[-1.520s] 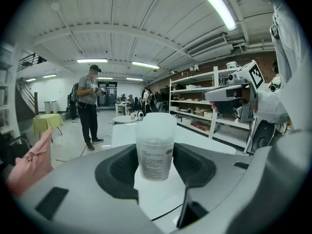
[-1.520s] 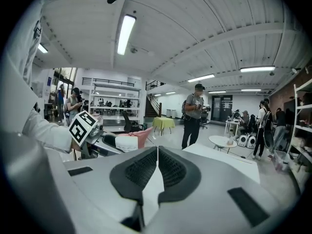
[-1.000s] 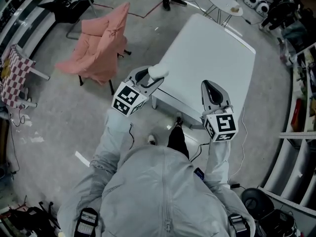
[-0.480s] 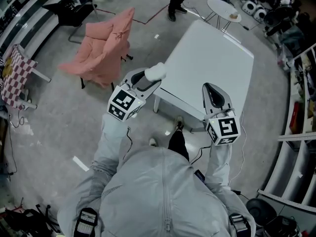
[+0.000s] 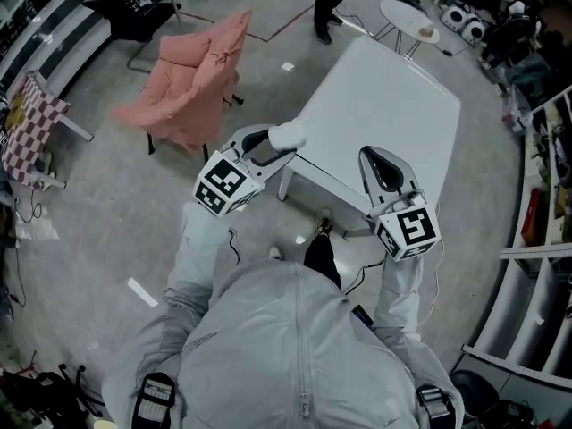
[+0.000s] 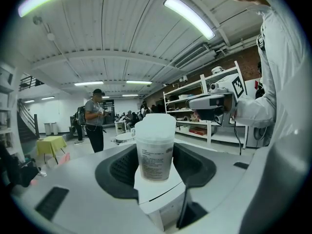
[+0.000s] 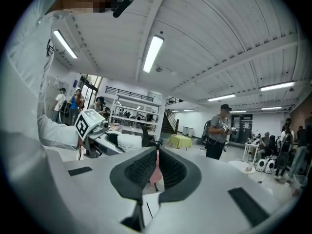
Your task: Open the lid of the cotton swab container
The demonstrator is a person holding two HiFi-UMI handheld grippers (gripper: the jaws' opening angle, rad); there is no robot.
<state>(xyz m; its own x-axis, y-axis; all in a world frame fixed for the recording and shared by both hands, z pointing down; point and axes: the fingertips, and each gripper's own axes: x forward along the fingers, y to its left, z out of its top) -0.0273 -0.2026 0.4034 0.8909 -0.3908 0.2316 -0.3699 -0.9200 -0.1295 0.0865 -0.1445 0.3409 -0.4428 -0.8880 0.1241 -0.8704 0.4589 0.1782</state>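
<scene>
A person in a grey jacket [image 5: 295, 347] holds the cotton swab container [image 6: 155, 147] upright, clamped between the pads of the left tool [image 5: 279, 141], lid [image 6: 155, 125] on, in the air at the near corner of the white counter [image 5: 384, 105]. The right tool [image 7: 155, 168], jaws pressed together and empty, hangs alongside over the counter's near edge. A pink-draped chair [image 5: 192, 83] stands at left
</scene>
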